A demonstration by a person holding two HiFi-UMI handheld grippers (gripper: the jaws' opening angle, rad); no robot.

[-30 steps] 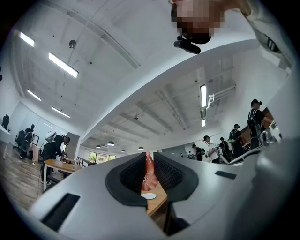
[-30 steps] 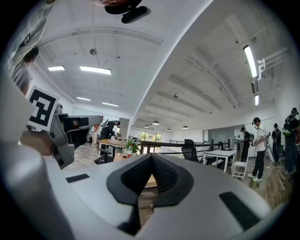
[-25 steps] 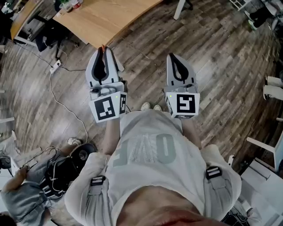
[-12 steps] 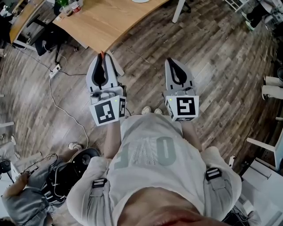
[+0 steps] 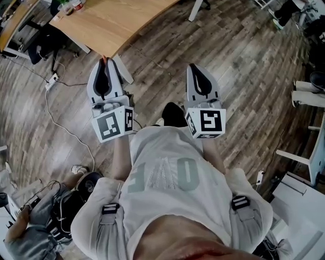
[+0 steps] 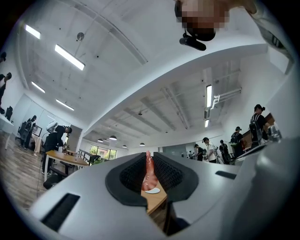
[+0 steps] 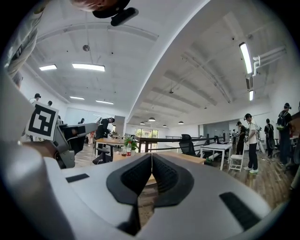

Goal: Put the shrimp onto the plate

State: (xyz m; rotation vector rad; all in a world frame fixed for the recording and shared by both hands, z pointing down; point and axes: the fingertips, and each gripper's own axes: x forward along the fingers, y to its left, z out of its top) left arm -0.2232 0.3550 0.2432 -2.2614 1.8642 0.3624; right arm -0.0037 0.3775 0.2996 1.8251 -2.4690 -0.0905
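An orange-pink shrimp (image 6: pixel 148 172) stands pinched between the jaws of my left gripper (image 6: pixel 148 158), which is shut on it. In the head view its orange tip (image 5: pixel 105 59) pokes out of the left gripper (image 5: pixel 104 63), held over the floor by the near corner of a wooden table (image 5: pixel 114 23). Past the jaws in the left gripper view, a small white plate (image 6: pixel 151 191) lies on that table. My right gripper (image 5: pixel 195 67) is held level beside the left one, shut with nothing between its jaws (image 7: pixel 151 159).
Bottles (image 5: pixel 68 5) stand at the table's far left. A power strip and cable (image 5: pixel 51 82) lie on the wood floor to the left. A white table leg (image 5: pixel 195 9) is ahead, chairs (image 5: pixel 307 94) at the right. A seated person (image 5: pixel 30 223) is at lower left.
The person has stepped forward, a dark shoe now showing. Both grippers moved with them toward the table corner. Their jaws have stayed as they were.
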